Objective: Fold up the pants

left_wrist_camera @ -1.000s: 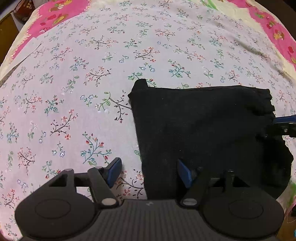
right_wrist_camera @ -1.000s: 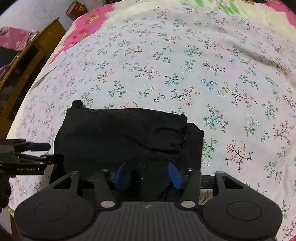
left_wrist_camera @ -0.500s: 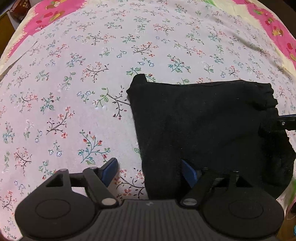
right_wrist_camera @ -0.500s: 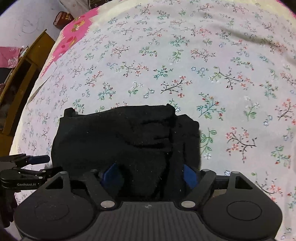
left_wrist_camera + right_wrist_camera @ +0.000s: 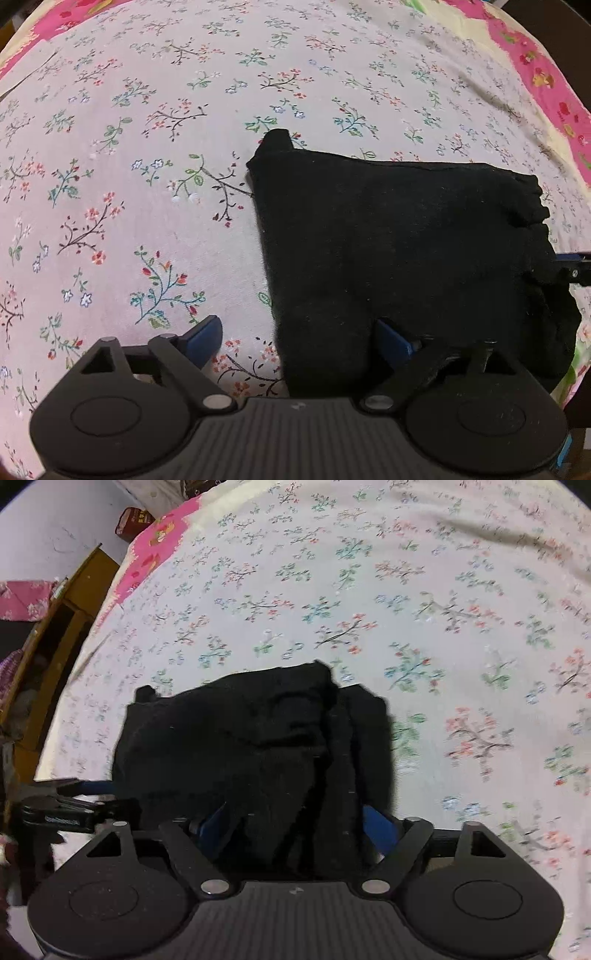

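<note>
Nearest me, my left gripper (image 5: 295, 334) has its jaws opening wide, straddling the near left edge of the folded black pants (image 5: 399, 258); neither pad presses the cloth. My right gripper (image 5: 295, 821) stands with jaws spread either side of a bunched fold at the pants' near right end, and the pads there are half buried in black, so I cannot tell whether they touch it. The pants lie on the flowered bed sheet (image 5: 147, 147). Motion blurs the right view. Farther off, a pink border (image 5: 546, 81), a wooden cabinet (image 5: 55, 635) and a red box (image 5: 135, 518).
</note>
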